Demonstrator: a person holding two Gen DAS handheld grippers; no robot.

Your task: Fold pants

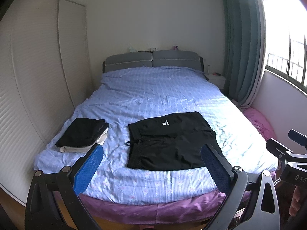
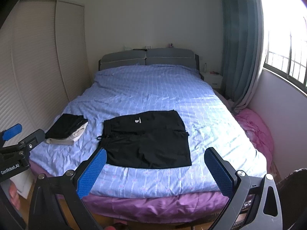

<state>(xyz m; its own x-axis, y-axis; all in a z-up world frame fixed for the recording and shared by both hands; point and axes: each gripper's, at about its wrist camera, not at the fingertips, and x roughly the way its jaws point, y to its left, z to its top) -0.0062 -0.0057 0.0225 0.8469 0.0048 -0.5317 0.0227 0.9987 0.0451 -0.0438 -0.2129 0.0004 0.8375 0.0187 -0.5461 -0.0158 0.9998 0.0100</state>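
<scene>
A bedroom is seen from the foot of a bed (image 1: 153, 99) covered by a light blue patterned sheet. A pair of black shorts (image 1: 172, 141) is laid flat near the foot edge, waistband toward nine o'clock with a drawstring loop showing there, a small white logo on the upper panel (the print is too small to read). At about ten o'clock from the shorts, well apart from them, a stack of folded clothes (image 1: 82, 136) is seen, black pieces on top of a pale one. The left gripper (image 1: 151, 164) is held above the foot of the bed with its blue-padded fingers (image 1: 88, 168) spread wide and nothing between them. The right gripper (image 2: 155, 170) is likewise held wide open and empty, its pads framing the lower edge of the shorts without touching. A grey padded headboard (image 1: 151, 60) is seen at twelve o'clock, teal curtains (image 1: 241, 44) and a barred window (image 1: 287, 61) at two o'clock, a slatted wardrobe (image 1: 38, 67) at nine o'clock, and a pink blanket (image 2: 253, 128) beside the bed at three o'clock.
</scene>
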